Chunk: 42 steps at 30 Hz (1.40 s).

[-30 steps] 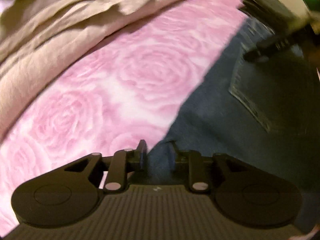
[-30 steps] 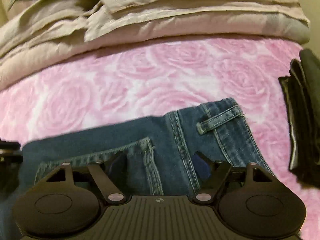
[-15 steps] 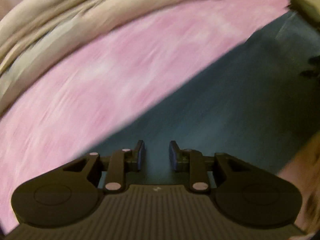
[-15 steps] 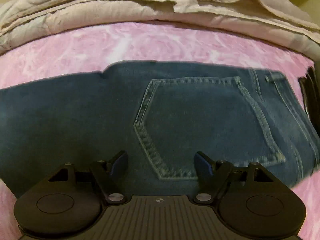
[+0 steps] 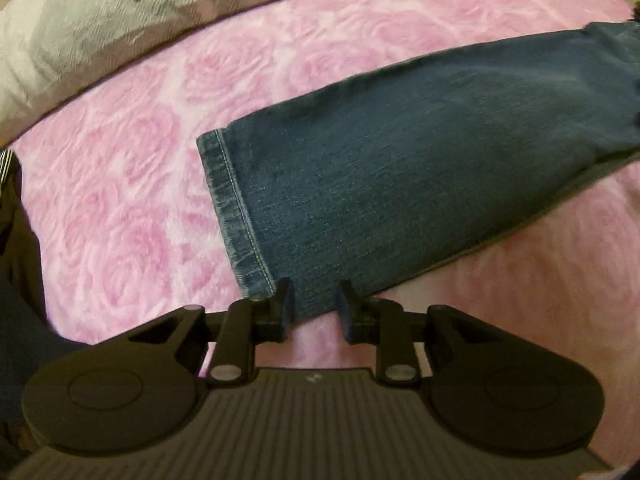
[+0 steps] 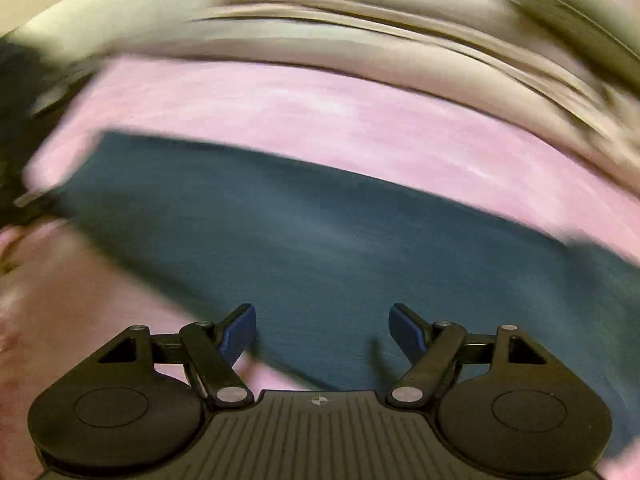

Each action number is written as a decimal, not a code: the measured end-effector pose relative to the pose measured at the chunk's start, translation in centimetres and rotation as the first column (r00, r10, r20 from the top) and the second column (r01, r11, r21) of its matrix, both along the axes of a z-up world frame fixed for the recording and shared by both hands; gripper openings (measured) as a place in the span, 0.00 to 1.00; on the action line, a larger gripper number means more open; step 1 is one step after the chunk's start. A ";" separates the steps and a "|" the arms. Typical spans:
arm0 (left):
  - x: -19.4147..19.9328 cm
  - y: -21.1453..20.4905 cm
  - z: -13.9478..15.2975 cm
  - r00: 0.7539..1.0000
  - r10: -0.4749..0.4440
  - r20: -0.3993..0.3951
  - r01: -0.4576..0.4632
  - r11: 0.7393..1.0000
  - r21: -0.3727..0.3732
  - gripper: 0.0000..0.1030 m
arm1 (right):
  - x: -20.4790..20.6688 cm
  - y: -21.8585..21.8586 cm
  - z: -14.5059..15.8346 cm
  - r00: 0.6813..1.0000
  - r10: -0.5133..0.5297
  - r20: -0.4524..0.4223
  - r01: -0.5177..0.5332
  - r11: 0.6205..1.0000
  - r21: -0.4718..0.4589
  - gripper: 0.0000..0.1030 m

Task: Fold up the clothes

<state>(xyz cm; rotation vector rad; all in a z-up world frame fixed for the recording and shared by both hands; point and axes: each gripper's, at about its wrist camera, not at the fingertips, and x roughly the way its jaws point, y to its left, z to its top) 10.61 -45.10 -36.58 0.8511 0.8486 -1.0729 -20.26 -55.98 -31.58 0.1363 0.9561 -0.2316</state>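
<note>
Blue jeans point(image 5: 400, 160) lie flat on the pink rose-patterned bedspread point(image 5: 120, 168), one leg stretching from the right to its stitched hem point(image 5: 232, 208) near the middle. My left gripper point(image 5: 314, 308) sits at the near corner of that hem, its fingers a narrow gap apart with the denim edge showing between them, not clamped. In the blurred right wrist view, the jeans point(image 6: 320, 240) cross the frame as a dark band. Over their near edge, my right gripper point(image 6: 322, 332) is wide open and holds nothing.
Crumpled beige bedding point(image 5: 60, 40) is heaped along the far side of the bed, also seen as beige bedding point(image 6: 320, 20) in the right wrist view. Dark clothing point(image 5: 16, 248) lies at the left edge. Bare pink bedspread point(image 6: 100, 300) surrounds the leg.
My left gripper has travelled along the jeans from the pocket end to the leg hem. My right gripper has swept left from the back pocket to the plain leg, and its view is blurred by motion.
</note>
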 end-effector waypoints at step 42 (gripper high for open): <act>-0.7 -0.2 5.4 0.997 -0.067 -0.028 0.061 0.980 -0.191 0.38 | 4.3 -2.1 7.8 0.781 -0.497 0.377 0.425 0.867 0.262 0.16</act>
